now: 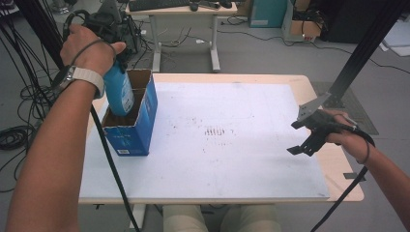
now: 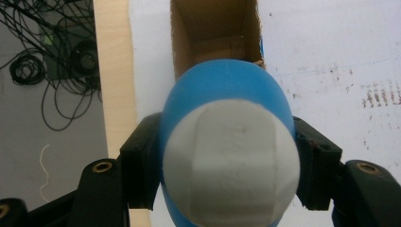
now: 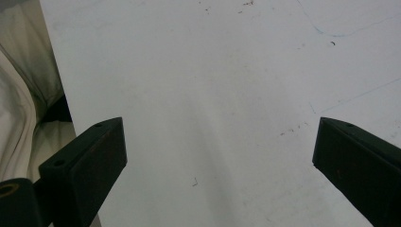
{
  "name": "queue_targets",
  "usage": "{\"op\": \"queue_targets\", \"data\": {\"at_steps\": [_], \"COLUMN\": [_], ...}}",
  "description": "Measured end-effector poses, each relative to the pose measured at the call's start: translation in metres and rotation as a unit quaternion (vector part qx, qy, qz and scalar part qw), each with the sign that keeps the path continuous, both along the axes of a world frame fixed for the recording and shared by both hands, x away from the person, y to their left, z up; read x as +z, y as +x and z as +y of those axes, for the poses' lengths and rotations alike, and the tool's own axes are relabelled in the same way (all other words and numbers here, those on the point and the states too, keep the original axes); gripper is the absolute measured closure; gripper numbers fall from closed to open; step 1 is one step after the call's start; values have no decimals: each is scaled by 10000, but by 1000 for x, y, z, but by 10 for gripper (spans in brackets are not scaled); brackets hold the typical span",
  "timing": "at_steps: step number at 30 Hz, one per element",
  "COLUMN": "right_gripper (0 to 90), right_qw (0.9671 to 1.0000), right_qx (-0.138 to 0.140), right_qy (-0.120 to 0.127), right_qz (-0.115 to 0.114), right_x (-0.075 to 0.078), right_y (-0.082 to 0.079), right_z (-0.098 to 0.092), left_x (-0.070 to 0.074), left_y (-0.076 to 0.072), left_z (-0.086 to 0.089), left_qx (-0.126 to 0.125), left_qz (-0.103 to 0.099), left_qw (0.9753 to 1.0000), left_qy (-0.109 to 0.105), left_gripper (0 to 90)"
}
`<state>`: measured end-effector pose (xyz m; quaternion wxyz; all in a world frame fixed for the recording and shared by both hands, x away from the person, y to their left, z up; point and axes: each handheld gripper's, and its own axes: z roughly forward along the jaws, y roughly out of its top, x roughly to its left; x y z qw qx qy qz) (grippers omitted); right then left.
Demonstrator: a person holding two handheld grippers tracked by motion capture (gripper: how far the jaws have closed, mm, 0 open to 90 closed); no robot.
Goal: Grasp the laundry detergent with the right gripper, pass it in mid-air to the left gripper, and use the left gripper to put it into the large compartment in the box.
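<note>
Left gripper view: blue bottle (image 2: 227,94) clamped between the jaws, above the box (image 2: 213,33); right gripper's (image 3: 220,156) jaws wide apart.

Pale wooden bench (image 1: 316,84) with rounded corners, covered almost wholly by a white board (image 1: 232,150) scuffed with brownish marks near its middle. Standing on that board at its left edge, an open blue cardboard box (image 1: 138,123), flaps up, brown inside. Wood strip bare along the bench's right and far edges.

One blue bottle (image 1: 119,92), one open blue carton (image 1: 137,128), two tongs, one white board (image 1: 232,145)
</note>
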<state>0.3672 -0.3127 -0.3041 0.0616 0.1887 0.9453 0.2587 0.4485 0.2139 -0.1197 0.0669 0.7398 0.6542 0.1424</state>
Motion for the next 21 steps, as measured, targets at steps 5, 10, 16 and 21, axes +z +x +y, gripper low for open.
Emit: {"op": "queue_targets", "data": {"at_steps": [5, 10, 16, 21], "right_gripper": [36, 36, 36, 36], "right_qw": [10000, 10000, 9999, 9999], "right_qx": [0, -28, -102, -110], "right_qy": [-4, -12, 28, 20], "right_qz": [21, 36, 61, 65], "right_x": [-1, -3, -5, -6], "right_y": [1, 1, 1, 1], "right_z": [1, 1, 0, -2], "left_x": [-10, -23, -41, -54], "left_y": [0, 1, 4, 6], "left_z": [3, 6, 7, 7], "left_qx": [55, 103, 151, 207], "left_qz": [15, 100, 148, 155], "left_qw": [10000, 9999, 9997, 9996], "left_qy": [25, -60, -150, -148], "left_gripper": [376, 376, 376, 376]}}
